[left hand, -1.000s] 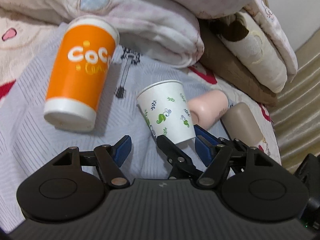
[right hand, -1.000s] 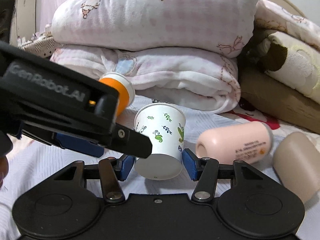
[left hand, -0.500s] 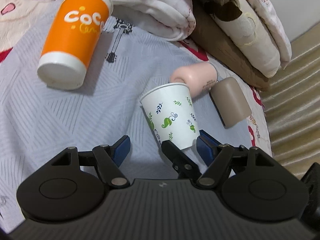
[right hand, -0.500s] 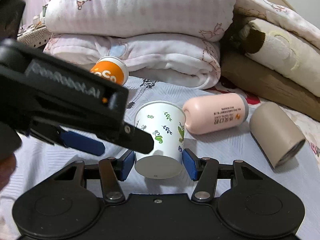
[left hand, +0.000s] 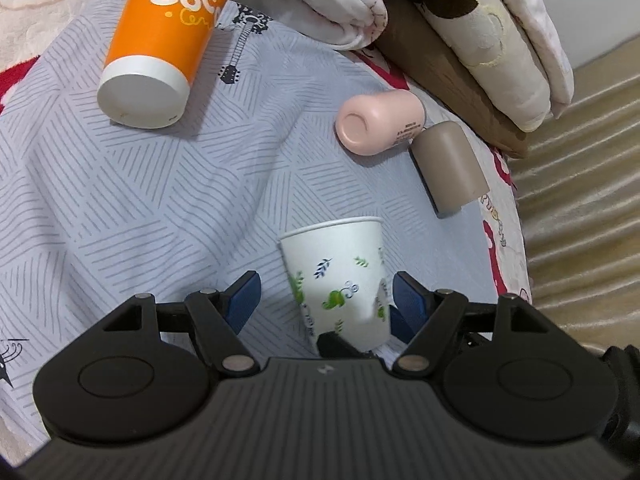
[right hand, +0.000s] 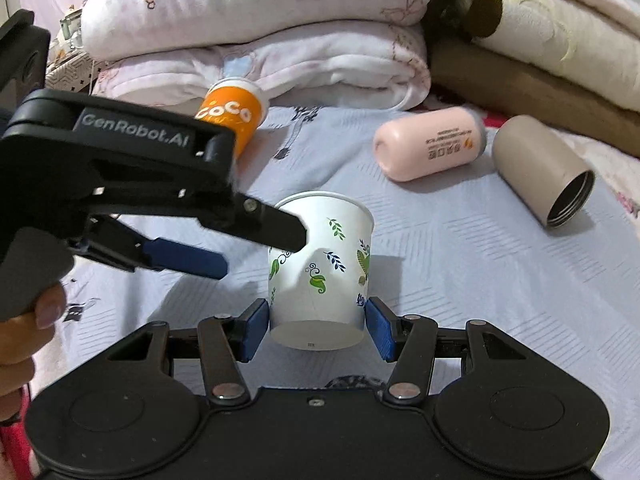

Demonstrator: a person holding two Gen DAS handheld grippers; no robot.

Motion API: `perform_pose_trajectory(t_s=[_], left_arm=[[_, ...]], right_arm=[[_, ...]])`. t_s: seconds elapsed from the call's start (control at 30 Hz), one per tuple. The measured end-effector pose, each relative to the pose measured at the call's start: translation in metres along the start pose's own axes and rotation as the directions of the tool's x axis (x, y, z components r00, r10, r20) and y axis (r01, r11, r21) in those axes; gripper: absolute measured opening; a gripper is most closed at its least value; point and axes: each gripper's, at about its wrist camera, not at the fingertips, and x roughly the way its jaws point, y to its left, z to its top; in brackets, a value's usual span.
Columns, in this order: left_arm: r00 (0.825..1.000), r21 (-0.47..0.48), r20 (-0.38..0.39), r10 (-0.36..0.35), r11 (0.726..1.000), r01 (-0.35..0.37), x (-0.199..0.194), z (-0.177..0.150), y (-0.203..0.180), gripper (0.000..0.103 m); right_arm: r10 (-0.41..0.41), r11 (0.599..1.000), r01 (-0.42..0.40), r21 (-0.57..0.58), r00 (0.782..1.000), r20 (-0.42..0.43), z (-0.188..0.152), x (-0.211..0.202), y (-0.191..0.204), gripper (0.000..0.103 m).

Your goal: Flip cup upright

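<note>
A white paper cup with green leaf prints point(right hand: 320, 268) is held above the grey striped sheet, mouth up and slightly tilted. My right gripper point(right hand: 316, 330) is shut on the cup near its base, one blue pad on each side. In the left wrist view the cup point(left hand: 340, 280) sits between the open blue pads of my left gripper point(left hand: 324, 300), nearer the right pad. From the right wrist view one black finger of the left gripper point(right hand: 276, 228) touches the cup's dented upper wall.
An orange Coco cup point(left hand: 160, 40) lies on its side at the back left. A pink bottle point(left hand: 380, 120) and a taupe bottle point(left hand: 448, 168) lie at the right. Folded blankets point(right hand: 260, 20) are piled behind. The bed edge point(left hand: 516, 240) is at the right.
The cup and both grippers have risen and drawn back from the blankets. The lying cups and bottles now look farther away. The right gripper has kept its hold.
</note>
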Motion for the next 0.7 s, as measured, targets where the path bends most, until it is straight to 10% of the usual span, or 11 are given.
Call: perform_pose_trajectory(t_s=[0.7], left_arm=[[0.999, 0.01, -0.039, -0.038, 0.999, 0.039, 0.018, 0.011, 0.013, 0.061]], right_arm=[[0.236, 0.964, -0.256, -0.064, 0.945, -0.225, 0.042, 0.046, -0.026, 0.077]])
